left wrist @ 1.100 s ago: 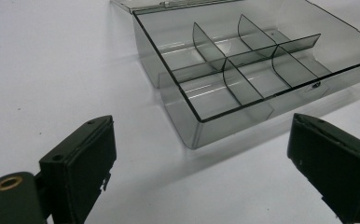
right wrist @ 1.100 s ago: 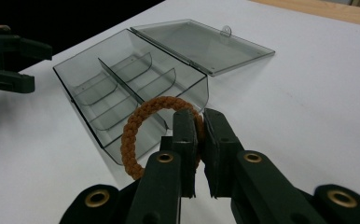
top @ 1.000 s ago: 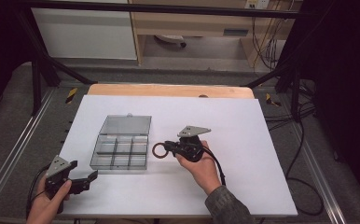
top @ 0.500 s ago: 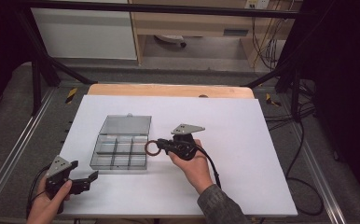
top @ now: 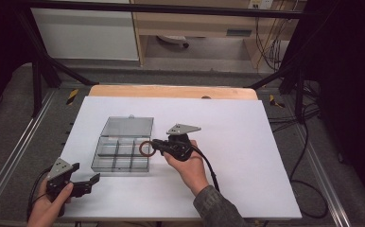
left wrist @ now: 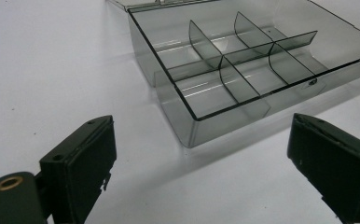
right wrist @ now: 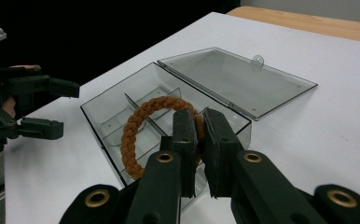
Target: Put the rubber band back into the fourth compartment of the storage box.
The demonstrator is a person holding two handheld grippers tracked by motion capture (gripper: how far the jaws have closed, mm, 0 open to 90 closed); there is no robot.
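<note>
A clear smoky plastic box (top: 122, 155) with several compartments lies open on the white table, its lid (top: 127, 126) flat behind it. My right gripper (top: 156, 146) is shut on a brown braided ring (top: 145, 148), which hangs over the box's right edge. In the right gripper view the braided ring (right wrist: 138, 133) stands upright above the box (right wrist: 122, 116), pinched between my jaws at my right gripper (right wrist: 200, 128). My left gripper (top: 93, 181) rests open near the front left corner of the table. Its view looks over the box (left wrist: 243, 70), past my left gripper (left wrist: 201, 158).
A white sheet (top: 247, 156) covers the table, with a wooden strip (top: 171, 91) along the far edge. Metal frame rails (top: 10, 156) run down both sides, and cables (top: 308, 142) hang off the right. The other hand's gripper (right wrist: 24, 107) is at the left of the right gripper view.
My right gripper has carried the braided ring leftward, from right of the box to over its right edge. The left gripper has stayed in place.
</note>
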